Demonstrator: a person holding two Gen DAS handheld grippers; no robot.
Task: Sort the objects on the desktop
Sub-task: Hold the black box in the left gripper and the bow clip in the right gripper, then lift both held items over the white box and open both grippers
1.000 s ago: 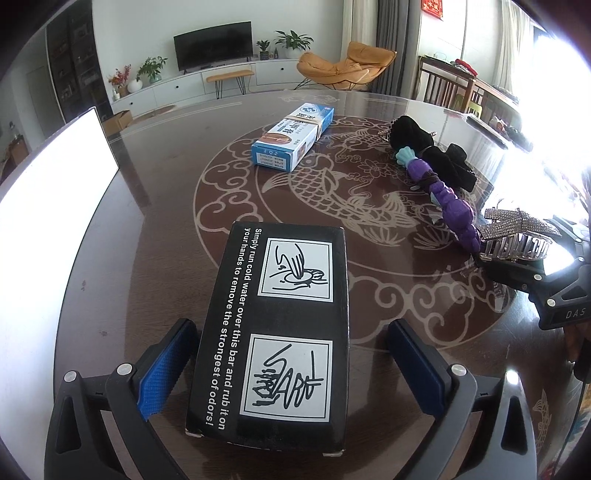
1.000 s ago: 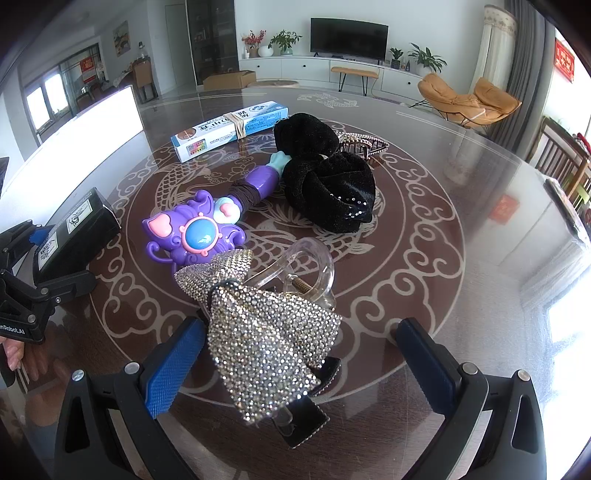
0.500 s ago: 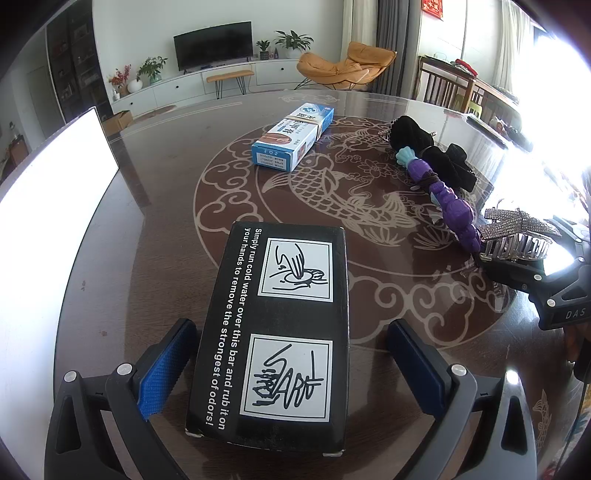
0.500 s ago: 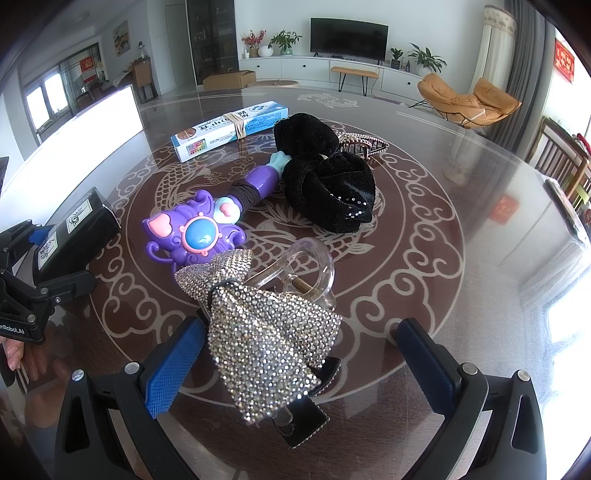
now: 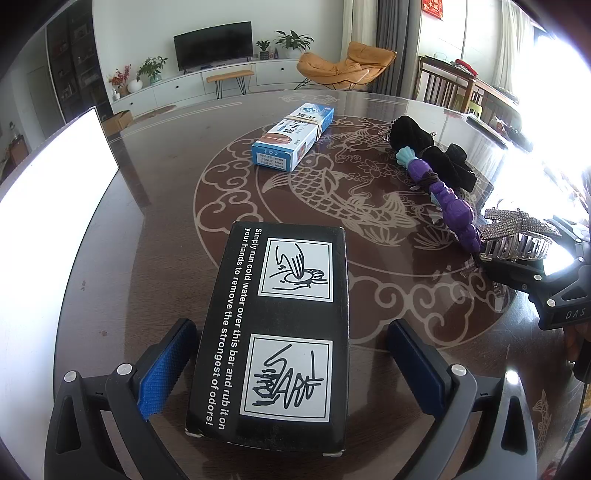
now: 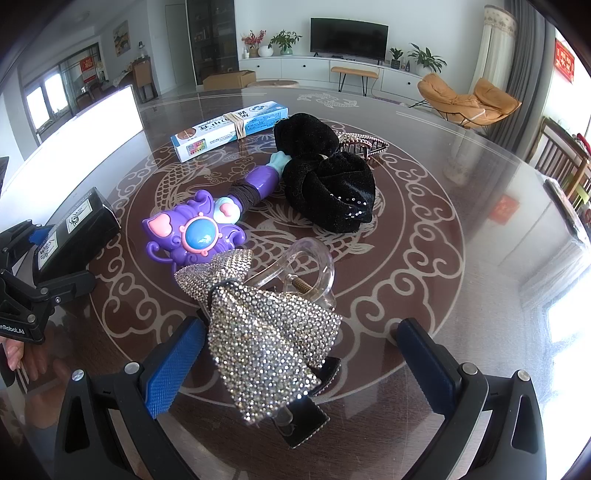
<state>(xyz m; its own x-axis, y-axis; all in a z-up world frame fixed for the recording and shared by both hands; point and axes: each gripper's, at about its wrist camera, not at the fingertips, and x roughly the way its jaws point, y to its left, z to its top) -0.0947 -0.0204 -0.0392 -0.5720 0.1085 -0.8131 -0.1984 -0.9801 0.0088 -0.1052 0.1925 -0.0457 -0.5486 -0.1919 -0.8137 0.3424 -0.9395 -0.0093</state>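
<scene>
Round dark table [image 5: 155, 177] carries everything. My left claw [image 5: 291, 363] spreads wide around the black box [image 5: 280, 332] near its edge; my right claw [image 6: 301, 360] gapes around the rhinestone bow clip [image 6: 266, 332], neither touching.

Sunlit lounge, wall television [image 6: 349, 36], orange chair [image 6: 469, 98]

Black box [image 5: 280, 332]: flat on table, 2 white pictogram panels up. Blue-white carton [image 5: 293, 137]: flat, rubber-banded. Purple toy wand [image 6: 207, 221]: flat, pink hearts, blue gem, handle end touching black velvet scrunchie [image 6: 325, 181]. Rhinestone bow claw clip [image 6: 269, 332]: clear jaws, just beside wand head.
</scene>
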